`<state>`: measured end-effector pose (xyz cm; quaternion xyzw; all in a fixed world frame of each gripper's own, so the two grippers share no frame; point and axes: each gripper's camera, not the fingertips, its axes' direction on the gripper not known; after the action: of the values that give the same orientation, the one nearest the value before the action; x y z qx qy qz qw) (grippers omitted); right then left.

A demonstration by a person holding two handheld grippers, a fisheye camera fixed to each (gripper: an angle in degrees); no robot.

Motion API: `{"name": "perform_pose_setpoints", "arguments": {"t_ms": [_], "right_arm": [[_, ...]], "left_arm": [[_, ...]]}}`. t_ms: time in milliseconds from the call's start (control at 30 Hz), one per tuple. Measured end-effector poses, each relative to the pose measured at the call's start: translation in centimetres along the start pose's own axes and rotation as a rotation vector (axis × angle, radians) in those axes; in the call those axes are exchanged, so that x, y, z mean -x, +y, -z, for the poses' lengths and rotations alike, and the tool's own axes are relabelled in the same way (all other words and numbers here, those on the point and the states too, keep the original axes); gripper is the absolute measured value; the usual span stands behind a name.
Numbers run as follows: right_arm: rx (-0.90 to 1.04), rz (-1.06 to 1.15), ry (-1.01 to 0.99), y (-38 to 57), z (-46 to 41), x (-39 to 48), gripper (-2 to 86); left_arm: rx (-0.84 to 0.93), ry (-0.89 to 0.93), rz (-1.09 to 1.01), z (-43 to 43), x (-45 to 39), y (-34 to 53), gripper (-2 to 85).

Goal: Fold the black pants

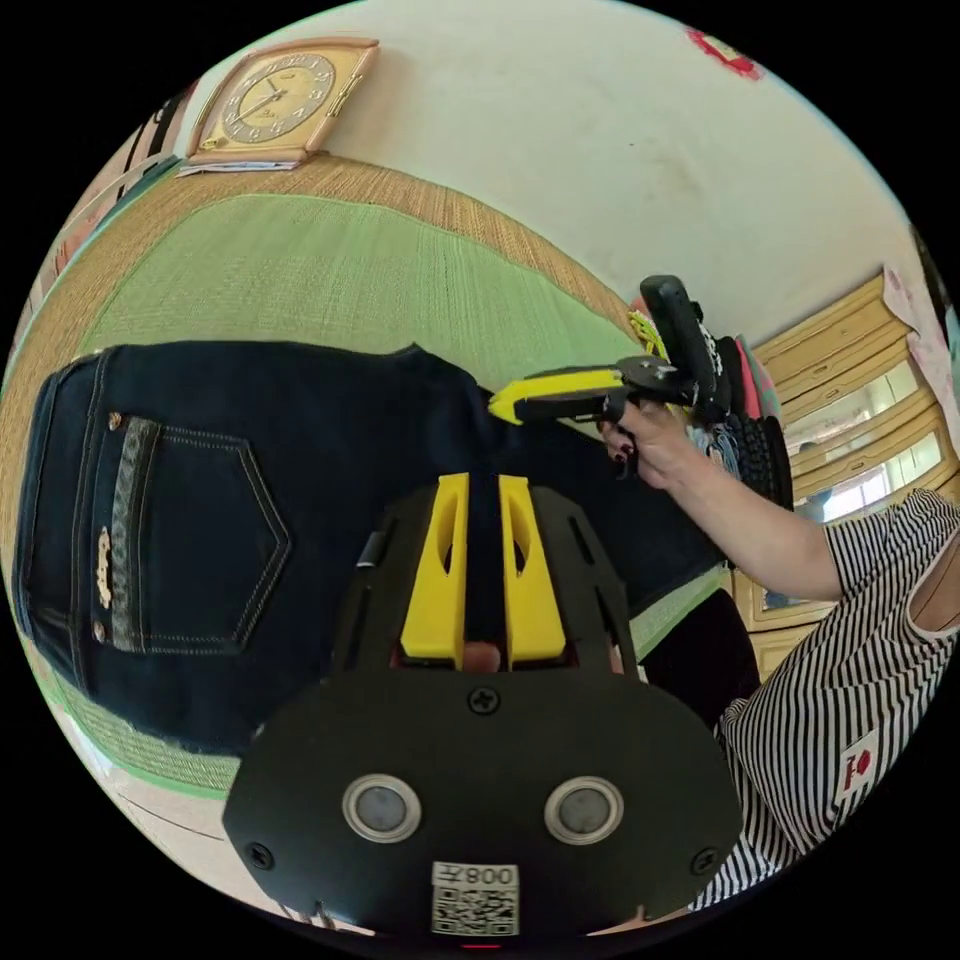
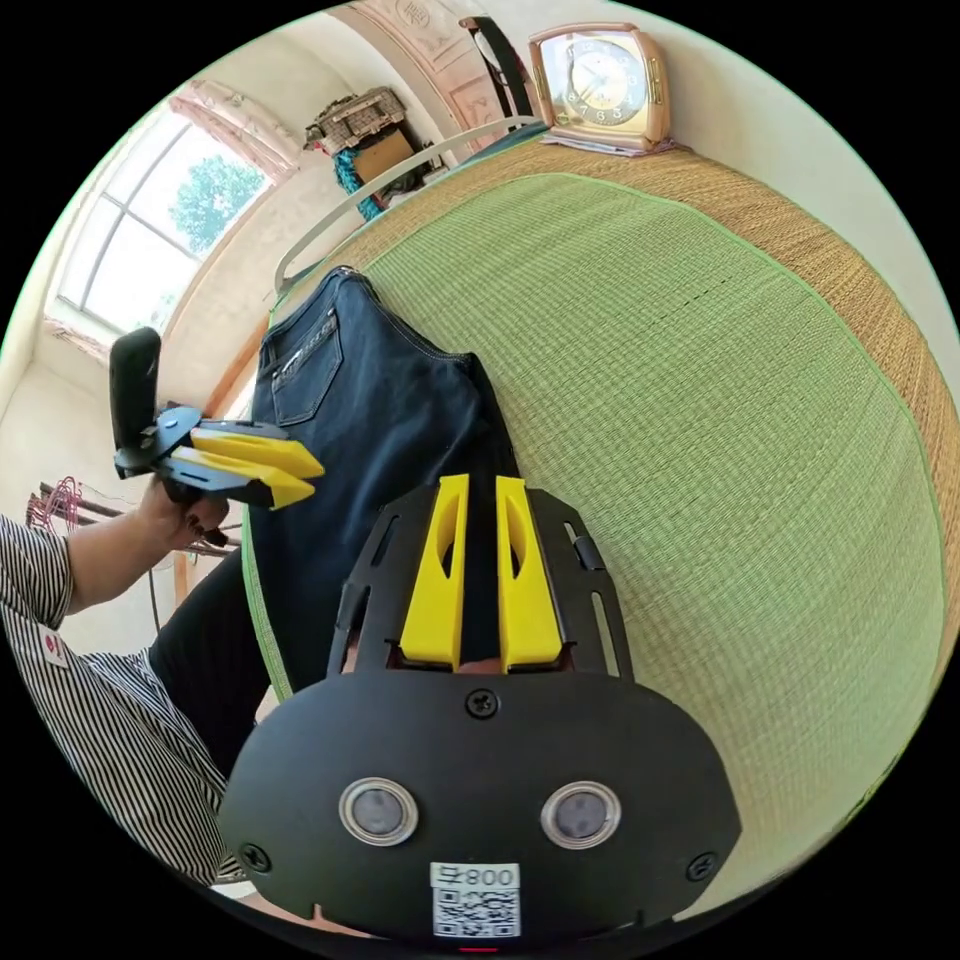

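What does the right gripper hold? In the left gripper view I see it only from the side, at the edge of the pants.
Observer: In the right gripper view, the right gripper has a strip of the black pants between its two jaws, which stand almost together.
Operator: Is there mat left on that side of the pants?
Observer: Yes, a wide stretch of the green mat lies beside the pants there.
Operator: How does my left gripper look from there?
Observer: The left gripper is over the pants' near edge, with its jaws almost together at the tips.
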<state>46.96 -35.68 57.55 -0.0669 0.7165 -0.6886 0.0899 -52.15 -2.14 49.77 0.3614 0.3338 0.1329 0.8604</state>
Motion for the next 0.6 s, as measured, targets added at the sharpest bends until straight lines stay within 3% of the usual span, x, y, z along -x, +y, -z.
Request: {"name": "perform_pose_setpoints", "arguments": {"t_ms": [300, 433, 600], "right_arm": [[-0.04, 0.006, 0.024, -4.2, 1.7, 0.5, 2.8], [-0.061, 0.015, 0.057, -5.9, 2.4, 0.5, 4.3], [-0.03, 0.015, 0.042, -8.4, 2.5, 0.3, 1.7]], "left_arm": [[0.078, -0.171, -0.212, 7.3, -0.9, -12.4, 9.5], [0.241, -0.138, -0.267, 9.3, -0.9, -16.0, 9.0], [0.253, -0.044, -0.264, 14.2, -1.4, -18.1, 4.3]]}}
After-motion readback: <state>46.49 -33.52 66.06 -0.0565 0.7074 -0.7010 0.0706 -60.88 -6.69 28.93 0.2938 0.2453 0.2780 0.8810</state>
